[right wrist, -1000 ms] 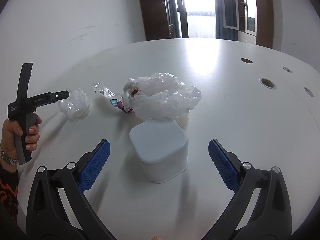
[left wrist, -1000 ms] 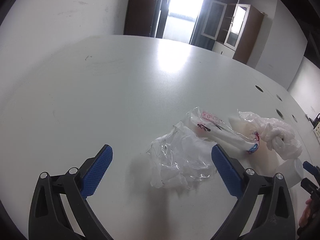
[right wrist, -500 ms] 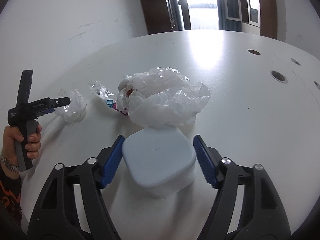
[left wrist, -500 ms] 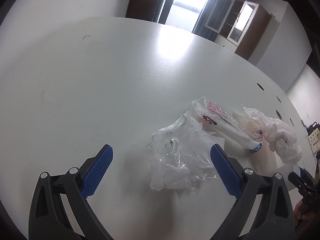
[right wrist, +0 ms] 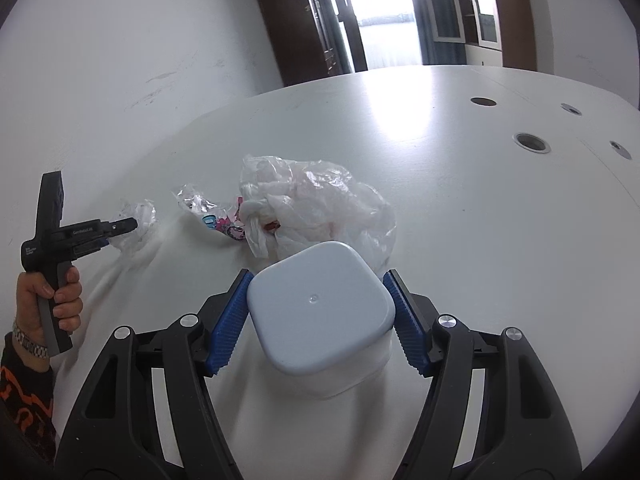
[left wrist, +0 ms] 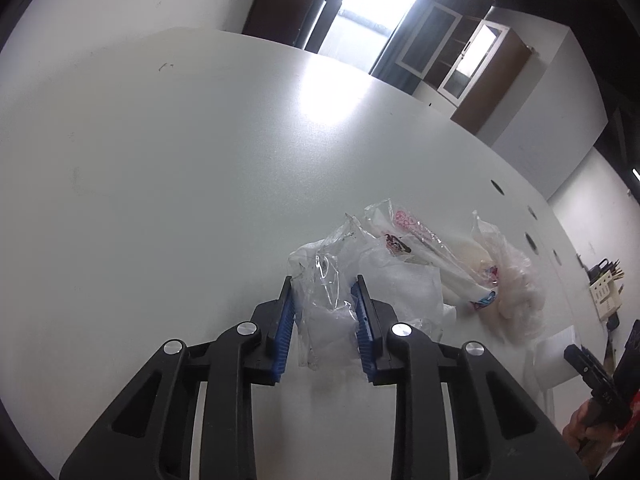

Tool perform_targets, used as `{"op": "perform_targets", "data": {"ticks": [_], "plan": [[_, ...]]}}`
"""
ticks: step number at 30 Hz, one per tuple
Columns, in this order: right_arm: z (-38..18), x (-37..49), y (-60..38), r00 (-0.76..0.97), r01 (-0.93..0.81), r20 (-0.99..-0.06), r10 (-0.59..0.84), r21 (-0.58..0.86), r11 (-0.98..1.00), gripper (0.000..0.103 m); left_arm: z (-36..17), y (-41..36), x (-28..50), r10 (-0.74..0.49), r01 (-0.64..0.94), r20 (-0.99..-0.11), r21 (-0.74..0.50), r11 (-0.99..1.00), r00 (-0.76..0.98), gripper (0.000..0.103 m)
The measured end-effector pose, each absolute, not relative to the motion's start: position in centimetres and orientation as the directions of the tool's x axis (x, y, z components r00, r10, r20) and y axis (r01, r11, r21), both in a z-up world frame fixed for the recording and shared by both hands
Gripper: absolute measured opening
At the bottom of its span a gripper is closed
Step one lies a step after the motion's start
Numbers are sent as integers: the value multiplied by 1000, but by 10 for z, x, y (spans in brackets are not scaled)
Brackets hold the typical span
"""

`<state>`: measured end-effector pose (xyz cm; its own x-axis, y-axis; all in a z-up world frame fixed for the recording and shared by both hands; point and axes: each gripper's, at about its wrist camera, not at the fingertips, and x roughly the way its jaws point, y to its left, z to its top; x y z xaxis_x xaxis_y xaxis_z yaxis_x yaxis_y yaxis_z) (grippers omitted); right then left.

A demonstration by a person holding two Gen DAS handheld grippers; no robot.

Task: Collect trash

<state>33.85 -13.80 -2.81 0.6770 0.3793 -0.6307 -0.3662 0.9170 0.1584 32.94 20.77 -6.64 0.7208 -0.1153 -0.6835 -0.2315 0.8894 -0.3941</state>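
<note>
My left gripper (left wrist: 323,292) is shut on a crumpled clear plastic wrapper (left wrist: 326,316) on the white table (left wrist: 180,184). Beside it lie a printed snack wrapper (left wrist: 424,248) and a knotted white plastic bag (left wrist: 516,280). My right gripper (right wrist: 318,276) is shut on a white square container (right wrist: 320,312) standing upside down on the table. In the right wrist view the plastic bag (right wrist: 316,200) lies just behind the container, the snack wrapper (right wrist: 216,220) to its left, and the left gripper (right wrist: 120,226) pinches the clear wrapper (right wrist: 140,220).
The table has several round cable holes (right wrist: 530,142) at the right. A wall (right wrist: 120,40) and a dark door (right wrist: 312,12) stand behind the table. A cabinet (left wrist: 472,64) stands at the far right. The container's corner (left wrist: 556,356) shows at the left wrist view's right edge.
My left gripper has moved onto the clear wrapper and closed on it. My right gripper has advanced around the white container and closed on its sides.
</note>
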Motion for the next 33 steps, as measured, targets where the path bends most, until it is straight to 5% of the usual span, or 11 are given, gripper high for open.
{"op": "perform_targets", "data": {"ticks": [7,17,33], "plan": [[-24,286,-162,700,-343,-623,350,137,929,63,-51,192,296,-143,-206,-603,-471,858,785,26],[-7,216,-161,715,-407,-587,379,90,909,63,-28,100,172,-60,-187,-585,-352,917,809,26],[-11,105,-168,733,-476,-530,426,48,878,63,-20,58,25,32,-194,-508,-270,943,861,26]]}}
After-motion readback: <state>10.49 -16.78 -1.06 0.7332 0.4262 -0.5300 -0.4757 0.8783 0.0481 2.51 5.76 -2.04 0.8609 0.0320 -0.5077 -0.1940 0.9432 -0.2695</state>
